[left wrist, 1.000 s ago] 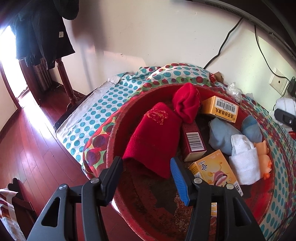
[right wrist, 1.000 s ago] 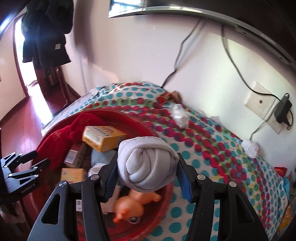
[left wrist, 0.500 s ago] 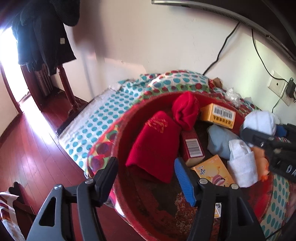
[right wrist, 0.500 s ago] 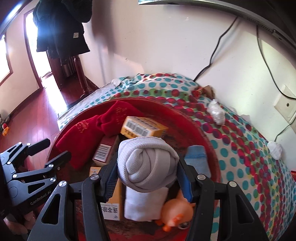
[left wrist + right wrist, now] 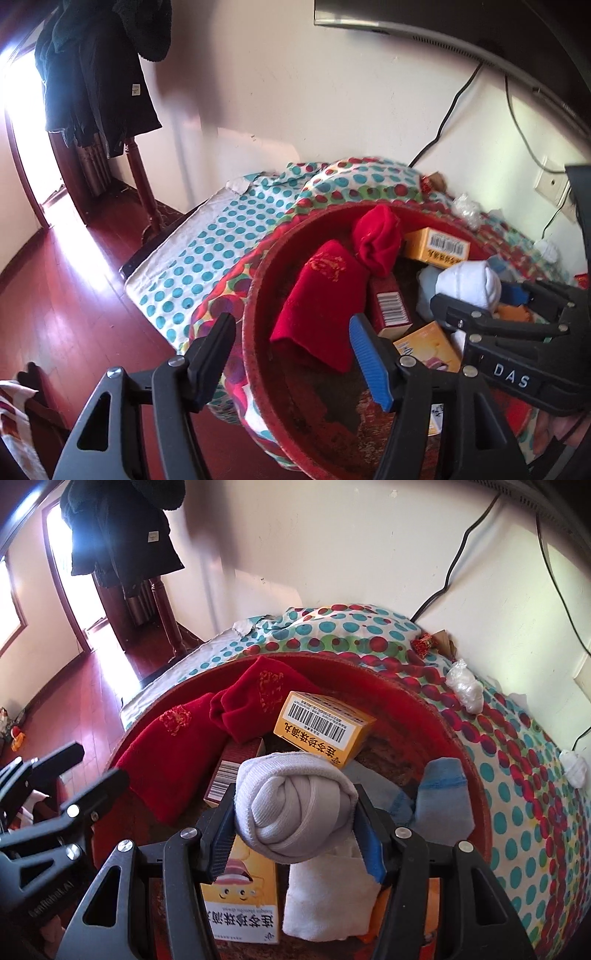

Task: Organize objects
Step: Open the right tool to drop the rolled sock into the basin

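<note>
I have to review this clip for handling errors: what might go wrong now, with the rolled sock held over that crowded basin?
The right gripper pinches the white rolled sock only at its sides; the soft roll may slip or unroll. If released here it would likely land on the yellow box or folded white cloth instead of settling. The open left gripper sits close to the red basin rim and might knock it.

A dark coat (image 5: 99, 74) hangs by the doorway, black cables (image 5: 454, 565) run down the wall above a dotted cloth (image 5: 524, 775)
</note>
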Demonstrator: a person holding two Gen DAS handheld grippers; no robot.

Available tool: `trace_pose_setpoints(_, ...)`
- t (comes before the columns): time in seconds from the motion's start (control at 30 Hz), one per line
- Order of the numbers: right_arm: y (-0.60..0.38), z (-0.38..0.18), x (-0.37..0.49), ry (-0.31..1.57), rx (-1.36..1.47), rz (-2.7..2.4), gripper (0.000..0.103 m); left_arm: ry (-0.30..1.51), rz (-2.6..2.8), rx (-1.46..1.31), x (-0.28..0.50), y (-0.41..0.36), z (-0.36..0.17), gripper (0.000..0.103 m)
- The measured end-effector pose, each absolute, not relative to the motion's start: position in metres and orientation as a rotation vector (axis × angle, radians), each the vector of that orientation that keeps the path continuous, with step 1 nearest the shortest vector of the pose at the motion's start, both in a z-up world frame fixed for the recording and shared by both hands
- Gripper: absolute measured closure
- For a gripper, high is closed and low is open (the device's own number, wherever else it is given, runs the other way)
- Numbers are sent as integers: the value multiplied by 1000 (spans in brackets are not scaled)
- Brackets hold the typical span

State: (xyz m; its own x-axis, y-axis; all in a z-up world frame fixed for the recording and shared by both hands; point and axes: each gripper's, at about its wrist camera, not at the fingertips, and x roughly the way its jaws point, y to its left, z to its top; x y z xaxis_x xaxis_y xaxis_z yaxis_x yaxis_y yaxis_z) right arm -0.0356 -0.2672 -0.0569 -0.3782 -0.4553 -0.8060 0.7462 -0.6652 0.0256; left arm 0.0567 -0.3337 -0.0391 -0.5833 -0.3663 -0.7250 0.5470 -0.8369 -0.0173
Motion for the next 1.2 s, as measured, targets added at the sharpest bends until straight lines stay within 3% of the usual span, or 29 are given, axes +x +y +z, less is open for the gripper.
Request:
trace_pose_setpoints(0.2,-267,-60,-41,395,1097,-2084,43,414,-2434,992,62,-338,-37,37)
trace_pose_setpoints(0.27,-267,-59,-41,401,1096,-2092,35,433,-2431,991,62,-339,-36,37)
trace_pose_setpoints(0.33,-266,-59,-41,399,1102,-2087,21,463,-2429,995,62,-341,-37,37)
trace_pose_setpoints(0.53,-258,-53,-37,418,1134,-2125,4,508,-2390,1023,61,-346,-40,37)
trace_pose_setpoints(0.7,-243,-44,-21,480,1136,-2188,1,482,-2368,1040,59,-340,-40,36)
trace_pose_setpoints(0.93,-217,-35,-11,430,1180,-2207,0,421,-2372,1060,56,-330,-38,25)
trace_pose_setpoints(1.2,-199,-47,-7,461,1243,-2201,0,373,-2458,1123,48,-312,-42,25)
